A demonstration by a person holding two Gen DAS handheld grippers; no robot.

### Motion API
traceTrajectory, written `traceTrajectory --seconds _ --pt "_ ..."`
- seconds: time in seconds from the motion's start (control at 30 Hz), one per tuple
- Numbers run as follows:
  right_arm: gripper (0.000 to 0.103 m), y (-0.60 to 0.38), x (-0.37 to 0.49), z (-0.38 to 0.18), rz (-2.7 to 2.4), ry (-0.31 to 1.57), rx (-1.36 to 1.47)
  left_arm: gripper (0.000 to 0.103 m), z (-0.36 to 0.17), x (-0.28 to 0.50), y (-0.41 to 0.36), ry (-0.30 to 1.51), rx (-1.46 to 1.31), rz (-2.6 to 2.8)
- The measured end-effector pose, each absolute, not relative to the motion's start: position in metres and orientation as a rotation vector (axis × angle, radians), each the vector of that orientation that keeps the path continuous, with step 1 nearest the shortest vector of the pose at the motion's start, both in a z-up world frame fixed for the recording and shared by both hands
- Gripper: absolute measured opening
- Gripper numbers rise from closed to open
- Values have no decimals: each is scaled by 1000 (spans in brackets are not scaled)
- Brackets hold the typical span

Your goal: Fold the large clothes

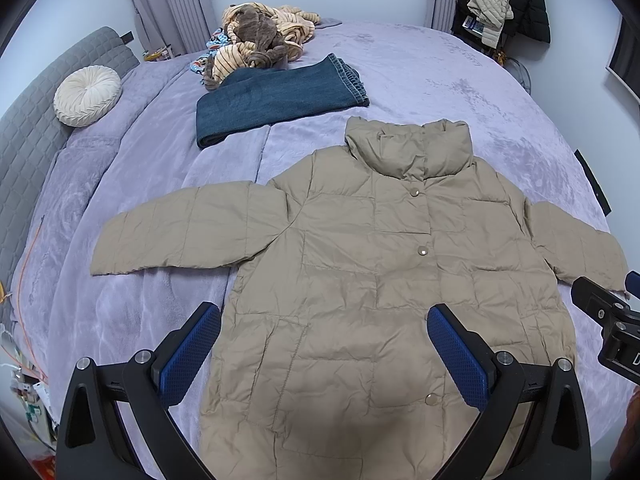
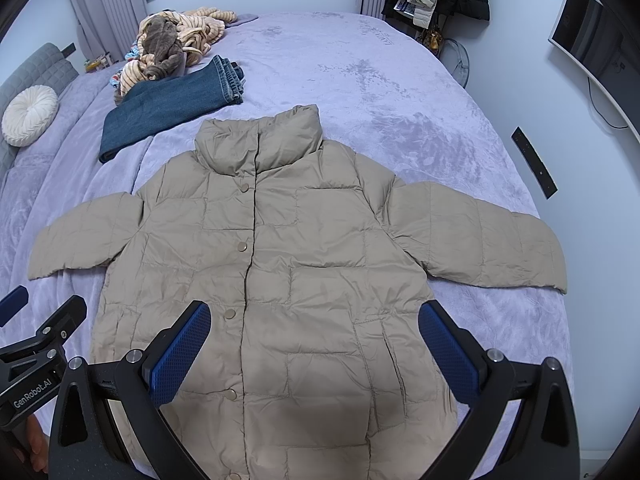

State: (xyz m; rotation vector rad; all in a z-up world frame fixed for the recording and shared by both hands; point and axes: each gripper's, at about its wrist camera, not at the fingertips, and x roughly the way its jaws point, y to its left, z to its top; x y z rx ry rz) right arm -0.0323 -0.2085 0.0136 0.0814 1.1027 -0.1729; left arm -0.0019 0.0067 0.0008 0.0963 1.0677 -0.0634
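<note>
Beige puffer jacket (image 1: 360, 264) lies flat, front up, sleeves spread, on the lavender bed cover (image 1: 460, 80). Left gripper (image 1: 324, 344) and right gripper (image 2: 314, 340) hover over its hem, both released and holding nothing. Folded jeans (image 1: 276, 100) lie beyond the collar.

**Readable text**

We read one marking only: "GenRobot.AI" in white on the black body of the left gripper (image 2: 14, 308), at the left edge of the right wrist view. Other labels are too blurred for us.

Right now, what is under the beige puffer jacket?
The beige puffer jacket lies flat, front up, on the lavender blanket covering the bed. Blanket shows all around it; anything beneath the jacket itself is hidden.
</note>
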Motion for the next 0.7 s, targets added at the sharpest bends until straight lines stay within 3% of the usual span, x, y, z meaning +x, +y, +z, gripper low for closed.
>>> traceTrajectory --seconds 0.7 --pt "103 -207 -31 13 -174 1105 78 103 -1 0 11 1062 86 -68"
